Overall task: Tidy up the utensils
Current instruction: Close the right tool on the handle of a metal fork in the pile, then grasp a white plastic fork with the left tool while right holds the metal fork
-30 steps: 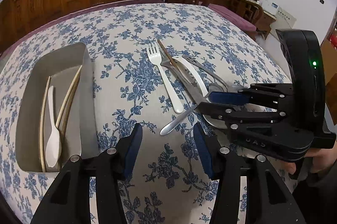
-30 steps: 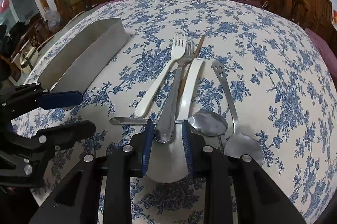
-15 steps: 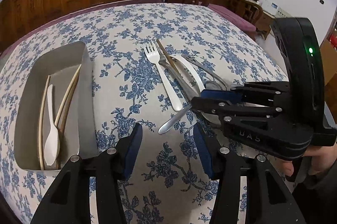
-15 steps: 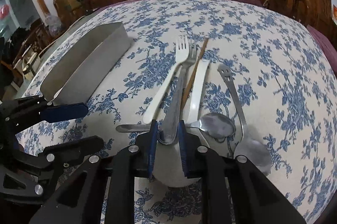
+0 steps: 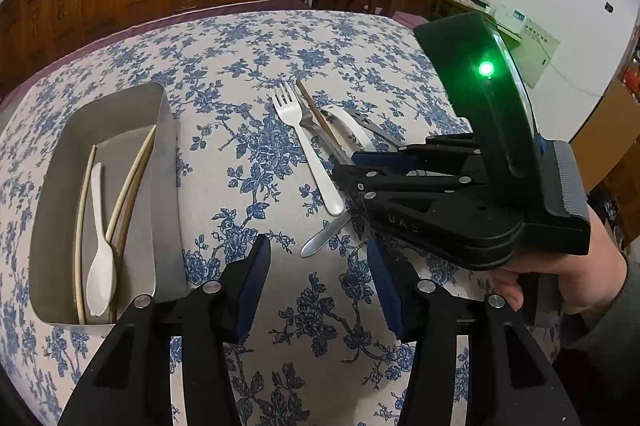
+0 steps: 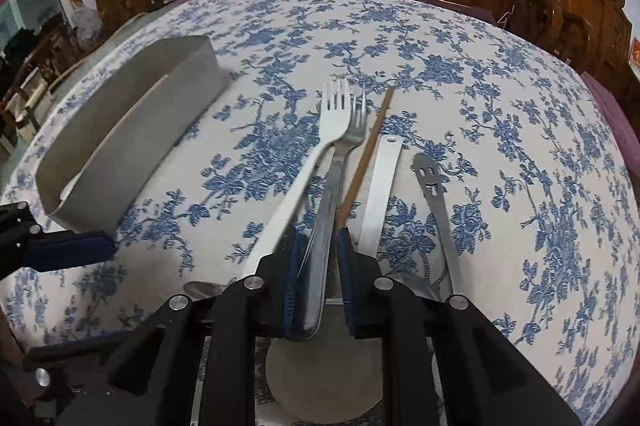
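Gripping: the right tool (image 6: 318,286) has been closing its jaws, and the metal fork (image 6: 340,185) handle now lies between its blue pads; the left pad is on the handle, while a thin gap seems to remain at the right pad, so I cannot tell whether the squeeze is complete.
Metal fork: lies on the bench (image 6: 500,105) in a row of loose utensils, tines pointing away from the camera, its handle end inside the right tool.
Neighbours: a white fork (image 6: 320,153) just left of it with tines side by side; a brown chopstick (image 6: 366,153) just right; then a white spoon handle (image 6: 382,193); then a metal spoon (image 6: 434,201) with a smiley face cut into its handle end.
Crossing piece: another metal spoon handle (image 5: 324,238) pokes out under the pile toward the left tool.
Tray: a grey tray (image 5: 166,161) stands well left of the pile, holding a white spoon (image 5: 100,258) and pale chopsticks (image 5: 132,177).
Left tool: the left tool (image 5: 316,282) hovers above the flowered cloth with jaws apart and nothing between them.
Hand: a hand (image 5: 560,278) grasps the right tool's body.
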Demonstrator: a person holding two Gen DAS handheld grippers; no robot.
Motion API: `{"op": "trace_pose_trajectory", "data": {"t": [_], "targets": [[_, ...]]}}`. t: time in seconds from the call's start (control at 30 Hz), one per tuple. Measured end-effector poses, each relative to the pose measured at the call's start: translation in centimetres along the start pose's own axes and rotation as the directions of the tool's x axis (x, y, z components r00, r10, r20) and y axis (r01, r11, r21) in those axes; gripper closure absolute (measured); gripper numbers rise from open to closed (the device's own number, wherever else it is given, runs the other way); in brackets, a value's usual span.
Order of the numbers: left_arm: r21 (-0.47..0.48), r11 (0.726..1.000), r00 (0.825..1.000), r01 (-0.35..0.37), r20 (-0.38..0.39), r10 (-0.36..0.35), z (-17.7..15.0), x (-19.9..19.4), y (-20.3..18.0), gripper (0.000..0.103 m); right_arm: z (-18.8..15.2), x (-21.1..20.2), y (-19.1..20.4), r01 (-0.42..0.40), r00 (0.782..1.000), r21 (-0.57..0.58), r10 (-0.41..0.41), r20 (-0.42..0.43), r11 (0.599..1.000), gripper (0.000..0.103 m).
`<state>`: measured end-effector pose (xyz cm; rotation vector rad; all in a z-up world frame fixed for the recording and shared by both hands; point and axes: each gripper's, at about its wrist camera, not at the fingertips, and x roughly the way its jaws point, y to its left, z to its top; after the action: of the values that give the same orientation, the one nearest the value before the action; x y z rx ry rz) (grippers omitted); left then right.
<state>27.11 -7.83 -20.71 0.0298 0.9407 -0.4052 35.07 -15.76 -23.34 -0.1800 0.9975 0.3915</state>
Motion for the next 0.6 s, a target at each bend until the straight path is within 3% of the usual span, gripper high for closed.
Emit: {"op": "trace_pose_trajectory", "data": {"t": [0.27, 0.6], "targets": [[0.002, 1.0, 1.0, -0.005, -0.001, 0.005, -0.1, 0.0, 0.1, 0.055, -0.4, -0.3, -0.3, 0.026, 0.999, -0.003, -0.026, -0.023, 1.0, 0.087], [0.004, 0.999, 0.999, -0.036, -0.022, 0.037, 1.1, 0.7, -0.5, 0.055, -0.1, -4.4, -3.0, -0.038, 0.997, 0.056, 0.034, 0.064, 0.998, 0.088]]}}
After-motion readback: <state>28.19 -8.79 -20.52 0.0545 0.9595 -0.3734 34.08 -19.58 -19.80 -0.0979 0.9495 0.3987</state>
